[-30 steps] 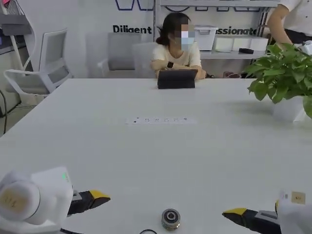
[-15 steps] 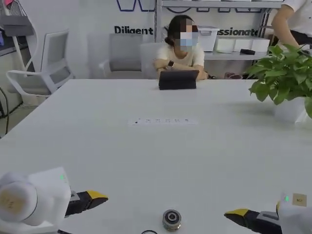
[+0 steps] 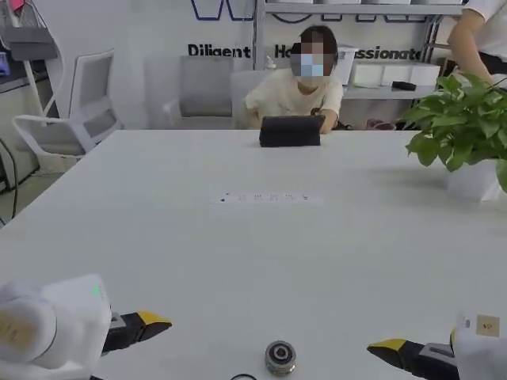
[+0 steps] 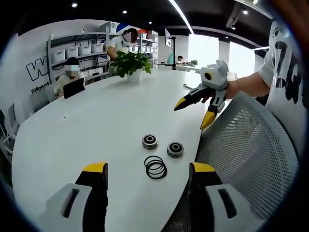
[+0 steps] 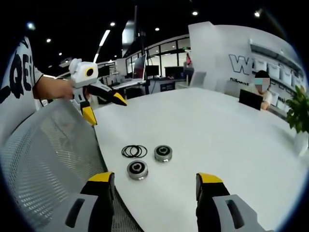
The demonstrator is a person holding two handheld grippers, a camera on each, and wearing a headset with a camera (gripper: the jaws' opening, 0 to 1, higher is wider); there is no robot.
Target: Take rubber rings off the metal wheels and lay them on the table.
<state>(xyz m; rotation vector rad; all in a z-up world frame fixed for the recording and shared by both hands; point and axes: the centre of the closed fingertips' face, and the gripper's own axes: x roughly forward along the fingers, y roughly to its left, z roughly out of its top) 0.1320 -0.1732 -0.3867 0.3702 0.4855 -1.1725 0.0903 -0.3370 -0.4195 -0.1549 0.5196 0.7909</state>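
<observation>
Rubber rings, thin and black, lie loose in an overlapping cluster on the white table. They sit close to its near edge and just beside the 2 small round metal wheels, which lie flat and near each other. At this size I cannot tell whether either wheel carries another ring in its groove.

The left gripper, white with yellow-tipped black jaws, is spread wide and holds nothing. The right gripper, of the same make, is likewise wide open and bare. Both hover above the table on either side of the wheels, well apart from them.

The step in hand looks like the approach to a wheel for the next ring. To do it well, 1 gripper should probably come down and pin the wheel by its hub or rim so it cannot roll or skate. The other could then nip the rubber at a single spot and peel it sideways over the rim. The wheels sit near the table edge, so any push should go inward, toward the middle. A freed ring belongs beside the cluster, laid flat.
</observation>
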